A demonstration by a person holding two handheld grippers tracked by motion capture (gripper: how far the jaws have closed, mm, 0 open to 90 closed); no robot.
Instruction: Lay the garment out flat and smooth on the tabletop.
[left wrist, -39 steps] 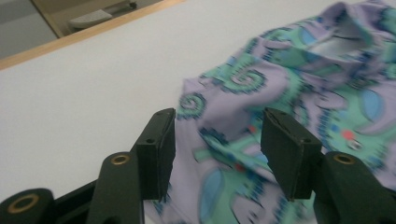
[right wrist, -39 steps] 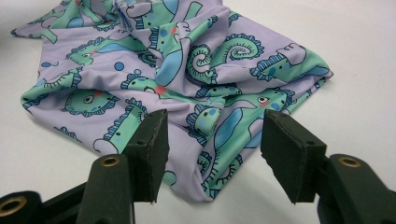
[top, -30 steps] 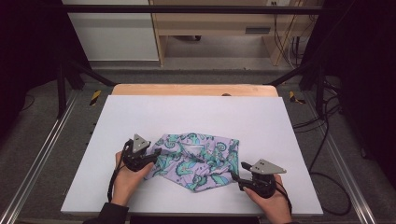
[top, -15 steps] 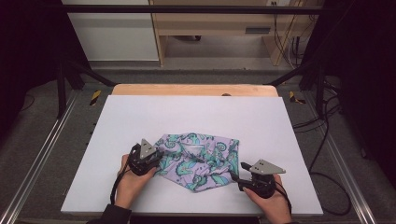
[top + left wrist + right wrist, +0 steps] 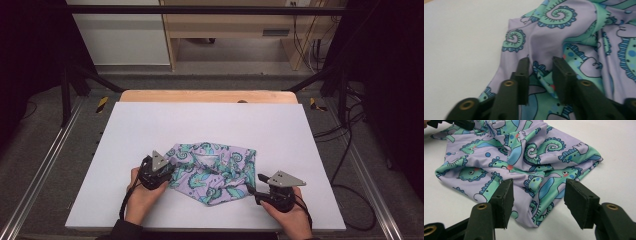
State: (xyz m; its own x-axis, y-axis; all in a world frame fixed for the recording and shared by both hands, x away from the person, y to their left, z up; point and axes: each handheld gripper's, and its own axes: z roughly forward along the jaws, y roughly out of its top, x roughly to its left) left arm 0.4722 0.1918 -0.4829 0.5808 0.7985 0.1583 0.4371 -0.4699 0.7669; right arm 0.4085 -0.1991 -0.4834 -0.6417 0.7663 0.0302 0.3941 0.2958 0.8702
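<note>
High view: we are looking down on a white rectangular tabletop, where a crumpled lilac cloth printed with teal seahorses is lying near the front edge, between our two hands. Our left gripper has just been closing and is pinching a raised fold at the cloth's left edge. Our right gripper is standing with jaws apart, straddling the cloth's near corner without pressing it.
</note>
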